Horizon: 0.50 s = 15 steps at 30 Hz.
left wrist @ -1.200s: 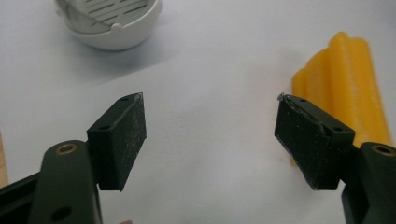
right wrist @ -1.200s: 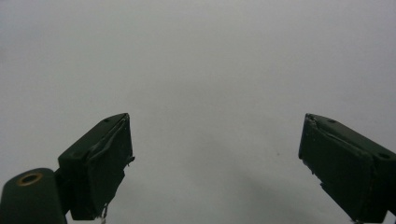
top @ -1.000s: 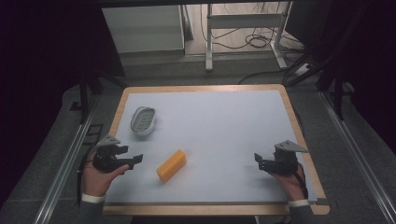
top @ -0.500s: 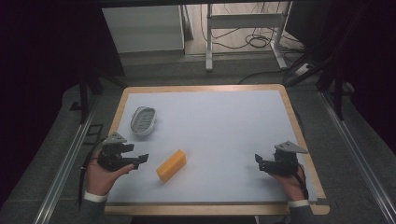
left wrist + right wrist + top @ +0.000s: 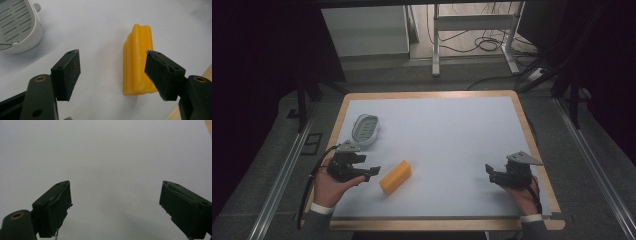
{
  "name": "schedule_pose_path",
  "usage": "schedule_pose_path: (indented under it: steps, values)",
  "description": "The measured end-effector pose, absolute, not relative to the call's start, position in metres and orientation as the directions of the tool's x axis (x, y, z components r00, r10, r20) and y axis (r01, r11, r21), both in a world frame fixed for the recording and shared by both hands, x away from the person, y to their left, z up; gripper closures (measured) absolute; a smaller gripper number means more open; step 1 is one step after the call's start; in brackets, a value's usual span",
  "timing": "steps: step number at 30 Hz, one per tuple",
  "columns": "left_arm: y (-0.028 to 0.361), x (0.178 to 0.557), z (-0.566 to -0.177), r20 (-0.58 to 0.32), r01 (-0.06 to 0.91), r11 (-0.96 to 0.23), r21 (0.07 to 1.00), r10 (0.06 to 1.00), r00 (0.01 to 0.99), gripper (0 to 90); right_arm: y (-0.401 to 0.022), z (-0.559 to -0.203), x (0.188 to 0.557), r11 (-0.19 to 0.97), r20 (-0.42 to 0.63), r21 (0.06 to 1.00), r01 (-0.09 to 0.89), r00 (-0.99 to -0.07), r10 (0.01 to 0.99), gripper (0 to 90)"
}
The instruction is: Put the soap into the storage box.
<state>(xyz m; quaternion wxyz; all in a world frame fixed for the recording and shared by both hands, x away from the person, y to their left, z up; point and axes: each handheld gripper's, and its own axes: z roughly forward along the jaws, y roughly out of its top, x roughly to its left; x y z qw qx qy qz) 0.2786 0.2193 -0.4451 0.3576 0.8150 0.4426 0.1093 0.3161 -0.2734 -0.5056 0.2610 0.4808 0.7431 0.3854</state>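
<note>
White desk (image 5: pixel 452 135) ringed by dark floor — the yellow block (image 5: pixel 395 177) is lying near its front-left corner, long axis slanting away, just beside the spread left gripper (image 5: pixel 368 173); the right gripper (image 5: pixel 488 172), also spread, is sitting well apart.

The high view looks forward and down over the whole bench (image 5: pixel 437 135). Each gripper view sits low and close behind its own jaws; the left shares the yellow block (image 5: pixel 137 65) and the bench's left part with the high view.

No text, label, brand, number or sign can be read anywhere in these pictures.
</note>
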Motion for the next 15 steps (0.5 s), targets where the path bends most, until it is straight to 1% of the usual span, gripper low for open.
schedule_pose_path:
  steps: [9,15]
  values:
    - [0.206,0.281,-0.447,-0.145,0.647,-0.383,0.659,0.780,0.609,29.2,-0.274,-0.507,0.317,0.239,-0.018,0.821,0.519,-0.395,0.918,10.3]
    - [0.192,0.284,-0.448,-0.132,0.642,-0.416,0.644,0.766,0.629,29.4,-0.274,-0.507,0.317,0.239,-0.019,0.820,0.520,-0.393,0.919,10.4]
